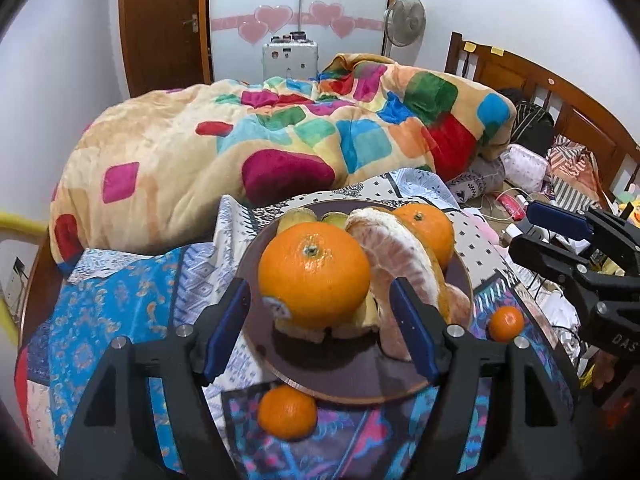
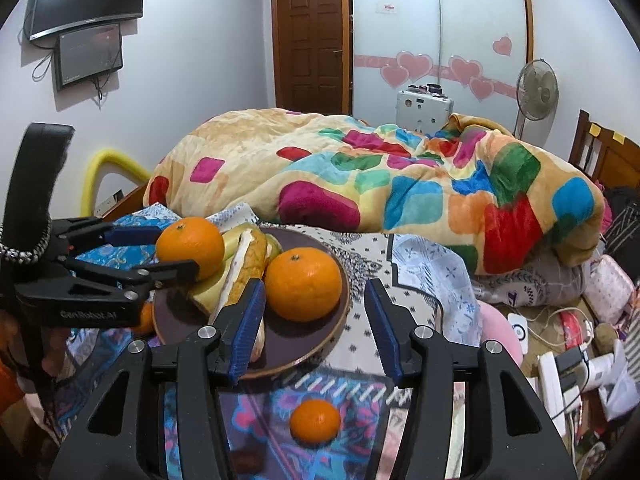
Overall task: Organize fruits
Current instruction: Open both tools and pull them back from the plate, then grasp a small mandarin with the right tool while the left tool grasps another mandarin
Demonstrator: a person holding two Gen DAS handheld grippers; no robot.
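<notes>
On the dark plate point(image 1: 348, 380) at the bed's near edge sit two big oranges point(image 1: 314, 274) and peel. Your left gripper point(image 1: 320, 332) stands released around the nearer one, pads clear of it. Your right gripper point(image 2: 316, 328) hangs unclenched, empty, above a small mandarin point(image 2: 315, 419) on the patterned cloth point(image 1: 112, 308).

A colourful patchwork quilt point(image 2: 380, 184) lies heaped on the bed, with a standing fan point(image 2: 536, 92) and wooden door point(image 2: 312, 40) behind.
</notes>
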